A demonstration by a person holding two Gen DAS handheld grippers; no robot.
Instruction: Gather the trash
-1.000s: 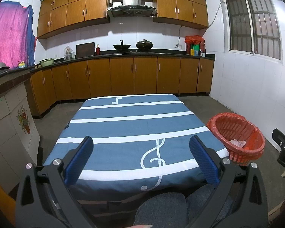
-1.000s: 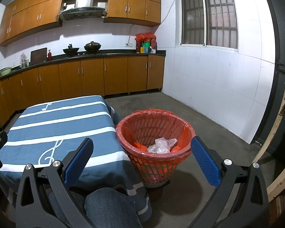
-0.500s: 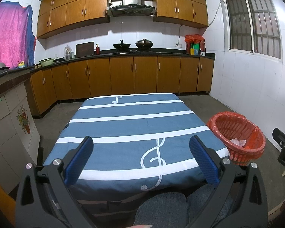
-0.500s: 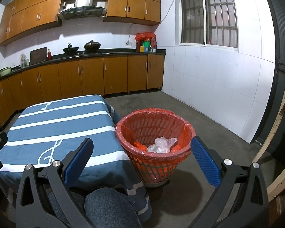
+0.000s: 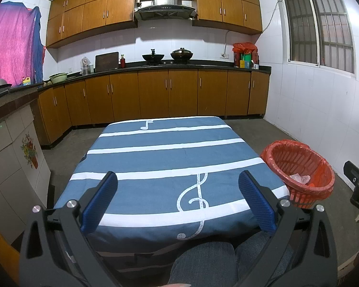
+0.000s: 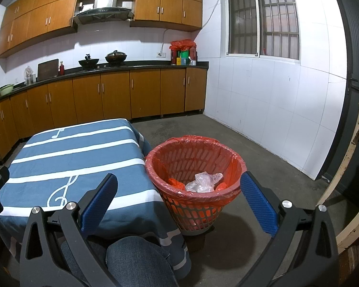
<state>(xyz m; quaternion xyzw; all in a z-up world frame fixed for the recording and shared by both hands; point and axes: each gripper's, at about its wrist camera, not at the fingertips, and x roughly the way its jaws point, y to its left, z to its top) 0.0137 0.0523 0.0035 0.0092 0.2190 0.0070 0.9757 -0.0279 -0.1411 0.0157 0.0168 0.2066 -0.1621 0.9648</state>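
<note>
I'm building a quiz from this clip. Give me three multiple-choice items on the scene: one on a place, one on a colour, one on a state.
1. Where does the basket stand?
A. on the table
B. on the floor beside the table
C. on the counter

2. What colour is the basket's liner?
A. red
B. black
C. white

3. How does the right claw stand?
A. shut on a bag
B. shut on nothing
C. open, empty

Answers:
1. B: its base rests on the grey floor, just off the corner of the table.
2. A: red plastic is folded over the rim.
3. C: its blue fingers are spread wide with nothing between them; the clear bag lies in the basket.
</note>
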